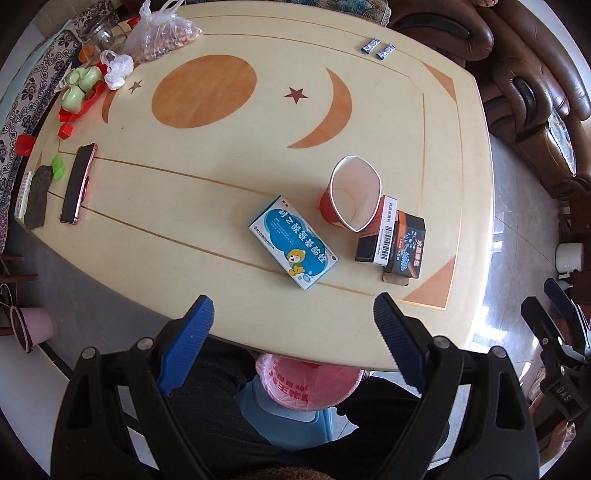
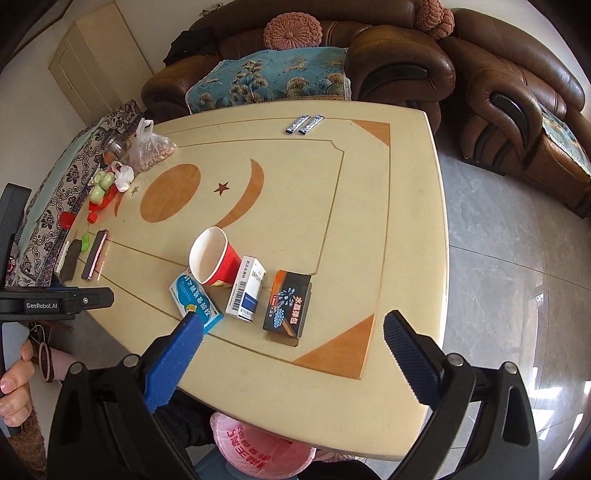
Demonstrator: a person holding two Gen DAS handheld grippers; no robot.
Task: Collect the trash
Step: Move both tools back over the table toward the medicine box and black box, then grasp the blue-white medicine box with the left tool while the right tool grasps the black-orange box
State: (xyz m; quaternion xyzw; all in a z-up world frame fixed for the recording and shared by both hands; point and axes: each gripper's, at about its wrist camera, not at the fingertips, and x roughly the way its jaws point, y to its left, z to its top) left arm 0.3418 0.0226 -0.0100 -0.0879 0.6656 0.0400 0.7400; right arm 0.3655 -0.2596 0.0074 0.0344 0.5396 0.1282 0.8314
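A squashed red paper cup (image 1: pixel 352 195) (image 2: pixel 216 258) lies on its side on the cream table (image 1: pixel 221 177) (image 2: pixel 369 229). Beside it lie a blue medicine box (image 1: pixel 293 242) (image 2: pixel 195 299), a white box with a barcode (image 1: pixel 384 232) (image 2: pixel 247 291) and a black box (image 1: pixel 408 245) (image 2: pixel 290 304). Two small blue wrappers (image 1: pixel 376 48) (image 2: pixel 304 123) lie at the far edge. My left gripper (image 1: pixel 295 314) hangs open above the near table edge, empty. My right gripper (image 2: pixel 295 332) is open and empty, high over the near right corner. A pink-lined bin (image 1: pixel 310 384) (image 2: pixel 258 450) stands under the near edge.
At the table's left are a phone (image 1: pixel 79 184) (image 2: pixel 96 254), a red tray with green cups (image 1: pixel 79 90) (image 2: pixel 101 188), a bag of nuts (image 1: pixel 162 35) (image 2: pixel 149 147) and a jar (image 1: pixel 98 35). Brown sofas (image 2: pixel 369 66) stand behind. A hand (image 2: pixel 13 387) holds the other gripper.
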